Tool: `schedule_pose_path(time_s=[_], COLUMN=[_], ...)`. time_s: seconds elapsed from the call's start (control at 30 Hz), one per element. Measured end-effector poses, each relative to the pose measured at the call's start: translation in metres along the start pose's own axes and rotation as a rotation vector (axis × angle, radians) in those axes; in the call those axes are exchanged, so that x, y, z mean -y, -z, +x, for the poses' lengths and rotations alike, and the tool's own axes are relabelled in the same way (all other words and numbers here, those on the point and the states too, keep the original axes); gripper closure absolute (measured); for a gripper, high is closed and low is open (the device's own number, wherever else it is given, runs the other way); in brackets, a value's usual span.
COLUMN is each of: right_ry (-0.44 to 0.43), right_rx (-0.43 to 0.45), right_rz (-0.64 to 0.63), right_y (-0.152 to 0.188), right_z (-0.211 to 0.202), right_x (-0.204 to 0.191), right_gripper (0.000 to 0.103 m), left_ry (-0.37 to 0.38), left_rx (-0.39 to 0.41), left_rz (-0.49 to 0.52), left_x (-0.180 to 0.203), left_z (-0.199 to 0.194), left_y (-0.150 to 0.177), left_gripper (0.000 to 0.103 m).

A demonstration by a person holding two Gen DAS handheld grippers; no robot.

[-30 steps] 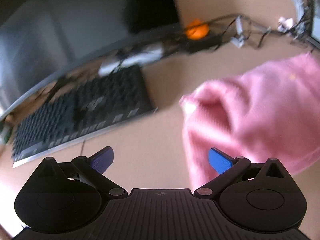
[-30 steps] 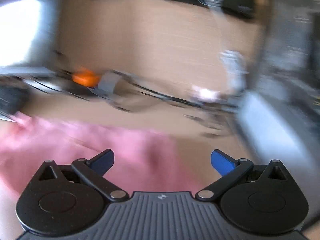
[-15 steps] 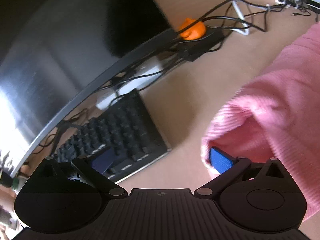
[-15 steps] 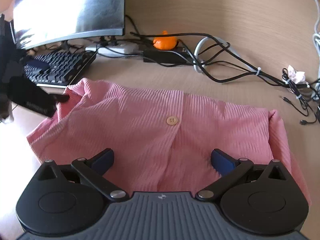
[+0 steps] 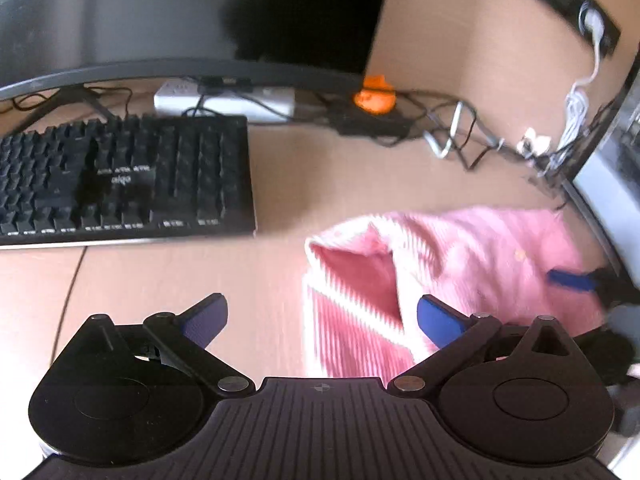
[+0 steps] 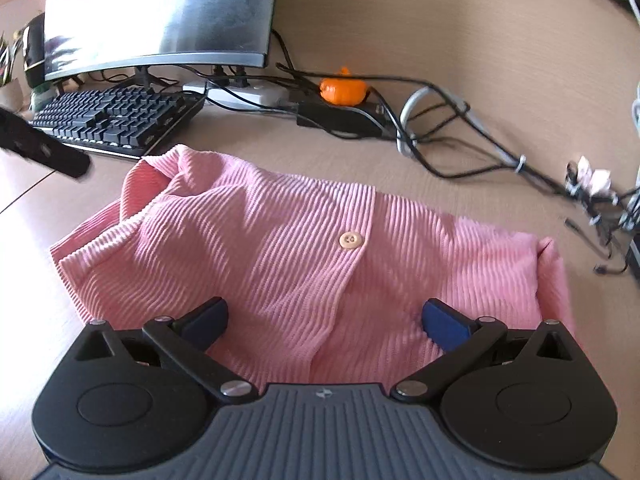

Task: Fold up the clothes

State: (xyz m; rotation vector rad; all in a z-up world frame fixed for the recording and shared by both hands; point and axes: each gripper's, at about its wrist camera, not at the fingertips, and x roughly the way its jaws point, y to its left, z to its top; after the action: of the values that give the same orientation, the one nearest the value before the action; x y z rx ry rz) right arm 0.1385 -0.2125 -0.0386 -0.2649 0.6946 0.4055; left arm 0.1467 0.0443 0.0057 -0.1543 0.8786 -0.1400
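Note:
A pink ribbed garment (image 6: 304, 248) with a beige button (image 6: 350, 239) lies folded on the wooden desk (image 6: 460, 196). My right gripper (image 6: 324, 318) is open and empty just above the garment's near edge. My left gripper (image 5: 322, 316) is open and empty, above the desk at the garment's left edge (image 5: 360, 280); the view is blurred. A dark finger of the left gripper (image 6: 44, 148) shows at the left of the right wrist view. The right gripper's blue finger (image 5: 572, 280) shows over the garment's right side.
A black keyboard (image 6: 116, 120) and a curved monitor (image 6: 160, 12) stand at the back left. A white power strip (image 6: 240, 94), an orange object (image 6: 344, 90), a black box (image 6: 340, 118) and tangled cables (image 6: 460, 136) line the back. A second screen (image 5: 608, 176) is at right.
My left gripper has come away from the garment's left fold and swung back, still open. My right gripper has moved a little closer over the garment.

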Motion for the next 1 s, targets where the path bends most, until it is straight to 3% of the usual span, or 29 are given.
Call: schedule_pose_path(time_s=[0.1,0.2,0.27,0.4,0.6,0.67,0.73,0.9,1.0], right_ry=[0.036,0.013,-0.033,-0.029,0.017,0.020,0.016,0.014,0.024], right_rx=[0.066,0.074,0.028,-0.005,-0.016,-0.015,-0.016,-0.022,-0.025], right_rz=[0.004,0.102,0.203,0.236,0.197,0.196,0.192,0.178,0.181], right_y=[0.001,0.002,0.007,0.024,0.033,0.033,0.033,0.032,0.031], right_z=[-0.021,-0.030,-0.024,-0.014,-0.013,-0.013,-0.012,-0.012,-0.011], right_x=[0.003,0.020,0.032,0.030,0.011,0.011,0.010,0.010,0.008], right_gripper=[0.000,0.000,0.000,0.000,0.000,0.000,0.000,0.000,0.000], left_ry=[-0.005,0.133,0.205,0.303,0.271,0.211,0.205,0.264,0.368], left_rx=[-0.010,0.022,0.030,0.007,0.046,0.023,-0.019,-0.053,0.017], left_rz=[0.005,0.015,0.035,0.056,0.087,0.060,0.015,-0.005,-0.071], left_x=[0.015,0.034,0.048,0.071,0.076,0.070,0.061,0.065,0.064], left_z=[0.004,-0.005,-0.007,-0.002,0.010,0.030,0.047,0.067,0.052], left_y=[0.006,0.008,0.009,0.013,-0.012,-0.019,-0.022,-0.022,-0.034], left_gripper=[0.000,0.000,0.000,0.000,0.000,0.000,0.000,0.000,0.000])
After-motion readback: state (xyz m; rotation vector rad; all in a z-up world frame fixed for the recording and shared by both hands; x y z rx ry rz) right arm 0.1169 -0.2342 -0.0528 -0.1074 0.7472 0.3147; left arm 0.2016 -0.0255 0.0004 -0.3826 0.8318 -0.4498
